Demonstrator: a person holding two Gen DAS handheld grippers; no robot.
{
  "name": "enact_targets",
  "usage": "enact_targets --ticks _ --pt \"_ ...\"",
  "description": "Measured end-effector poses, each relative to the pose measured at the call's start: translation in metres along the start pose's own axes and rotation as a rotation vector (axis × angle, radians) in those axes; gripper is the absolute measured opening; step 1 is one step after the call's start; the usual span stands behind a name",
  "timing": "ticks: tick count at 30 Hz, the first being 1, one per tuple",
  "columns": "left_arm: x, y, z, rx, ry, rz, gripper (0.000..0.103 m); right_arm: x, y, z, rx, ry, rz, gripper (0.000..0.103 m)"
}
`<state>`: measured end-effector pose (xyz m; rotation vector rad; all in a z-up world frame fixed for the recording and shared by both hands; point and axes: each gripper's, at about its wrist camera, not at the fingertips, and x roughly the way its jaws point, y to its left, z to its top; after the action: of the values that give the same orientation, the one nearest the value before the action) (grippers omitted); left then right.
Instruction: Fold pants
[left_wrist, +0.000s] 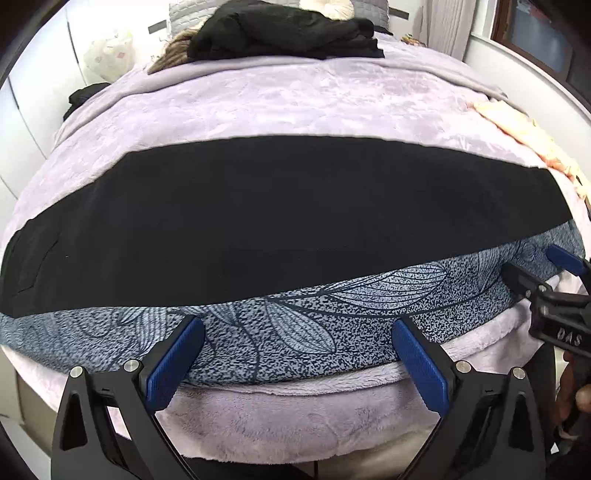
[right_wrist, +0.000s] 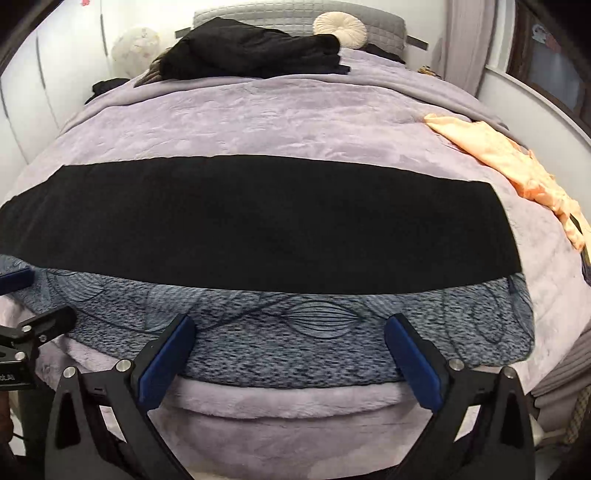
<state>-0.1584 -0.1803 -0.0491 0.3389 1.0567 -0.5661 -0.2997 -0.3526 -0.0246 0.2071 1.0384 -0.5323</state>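
Note:
Black pants (left_wrist: 277, 214) (right_wrist: 258, 221) lie flat in one long band across the bed, waist end with a pocket seam at the left. Their near edge rests on a blue leaf-patterned blanket (left_wrist: 369, 295) (right_wrist: 480, 325). My left gripper (left_wrist: 297, 325) (right_wrist: 33, 299) stands open over the blanket near the bed's front edge, short of the pants, with nothing between its blue pads. My right gripper (right_wrist: 290, 321) (left_wrist: 535, 267) is open too, farther right over the same blanket strip, touching no cloth.
A lilac plush bedspread (left_wrist: 258, 99) covers the bed. A heap of black clothes (left_wrist: 284, 33) (right_wrist: 251, 51) and a round cream cushion (right_wrist: 340, 29) sit at the head. An orange garment (left_wrist: 524, 136) (right_wrist: 509, 158) lies along the right side. White cupboards stand to the left.

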Motion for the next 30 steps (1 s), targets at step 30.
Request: enact_targets --ticks 30 --pt "0.017 -0.057 0.062 0.013 0.061 -0.039 0.102 0.006 -0.023 0.065 -0.048 -0.131 0.156 0.103"
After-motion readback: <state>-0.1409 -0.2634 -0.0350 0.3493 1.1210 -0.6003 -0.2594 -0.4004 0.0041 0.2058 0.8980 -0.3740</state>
